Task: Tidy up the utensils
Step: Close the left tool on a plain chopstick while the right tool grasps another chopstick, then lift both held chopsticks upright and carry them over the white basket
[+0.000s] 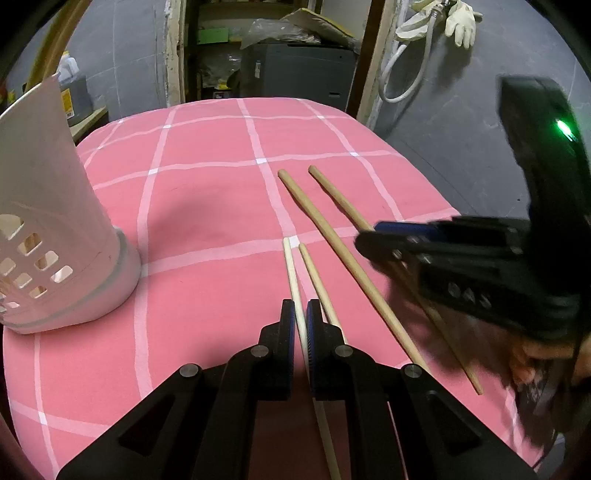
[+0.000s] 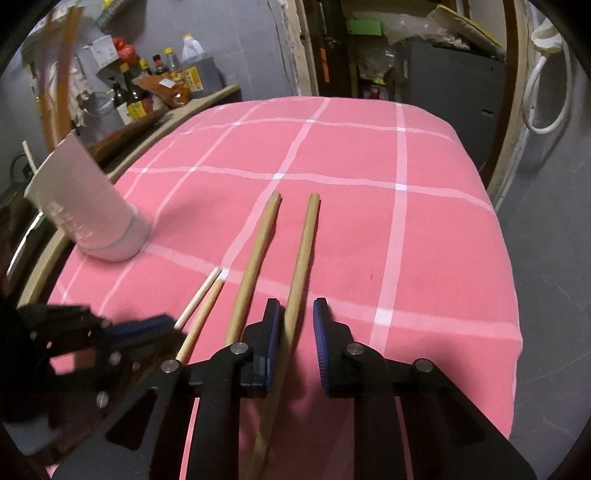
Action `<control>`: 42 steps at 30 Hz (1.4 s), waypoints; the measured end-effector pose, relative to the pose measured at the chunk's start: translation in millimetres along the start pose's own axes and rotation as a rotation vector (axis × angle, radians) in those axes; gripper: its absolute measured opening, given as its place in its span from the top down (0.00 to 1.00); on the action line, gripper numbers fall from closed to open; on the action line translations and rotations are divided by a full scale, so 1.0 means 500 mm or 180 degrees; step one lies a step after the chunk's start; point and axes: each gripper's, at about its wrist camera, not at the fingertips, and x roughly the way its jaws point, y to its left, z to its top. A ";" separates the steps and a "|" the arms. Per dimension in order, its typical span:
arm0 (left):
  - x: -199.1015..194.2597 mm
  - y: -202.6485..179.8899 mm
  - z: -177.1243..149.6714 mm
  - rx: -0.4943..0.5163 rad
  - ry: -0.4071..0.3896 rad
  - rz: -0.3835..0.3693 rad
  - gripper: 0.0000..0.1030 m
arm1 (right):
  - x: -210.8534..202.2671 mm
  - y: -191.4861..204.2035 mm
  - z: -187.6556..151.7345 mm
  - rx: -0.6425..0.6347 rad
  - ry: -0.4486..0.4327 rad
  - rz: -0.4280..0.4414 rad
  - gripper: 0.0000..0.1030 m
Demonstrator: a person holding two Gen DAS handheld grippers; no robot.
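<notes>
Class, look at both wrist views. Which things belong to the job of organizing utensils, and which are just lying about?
Belong to the job:
- pale thin wooden chopstick, clamped in the left gripper
- second thin wooden chopstick
- two thicker tan wooden chopsticks
- right gripper
- white perforated plastic utensil holder

Just lying about:
- sauce bottles on the shelf
- cream rubber glove
- white hose

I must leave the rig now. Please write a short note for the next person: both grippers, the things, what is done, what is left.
Left gripper: shut on the pale thin chopstick.
Right gripper: jaws not yet pressing; a thick chopstick lies between them, against the left pad.
On the pink cloth: second thin chopstick, second thick chopstick.
White holder stands at the left.
Done: none of these four in the holder.
Left: all four.
</notes>
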 end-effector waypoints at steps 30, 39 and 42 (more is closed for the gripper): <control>-0.167 0.021 -0.001 -0.0453 -0.1199 -0.0366 0.97 | -0.226 0.064 -0.075 0.0559 -0.1869 0.0459 0.95; -0.264 0.047 -0.019 -0.0595 -0.1871 -0.0455 0.97 | -0.284 0.118 -0.088 0.0383 -0.2629 0.0533 0.95; -0.295 0.054 -0.024 -0.0611 -0.2062 -0.0481 0.97 | -0.296 0.129 -0.083 0.0383 -0.2785 0.0558 0.95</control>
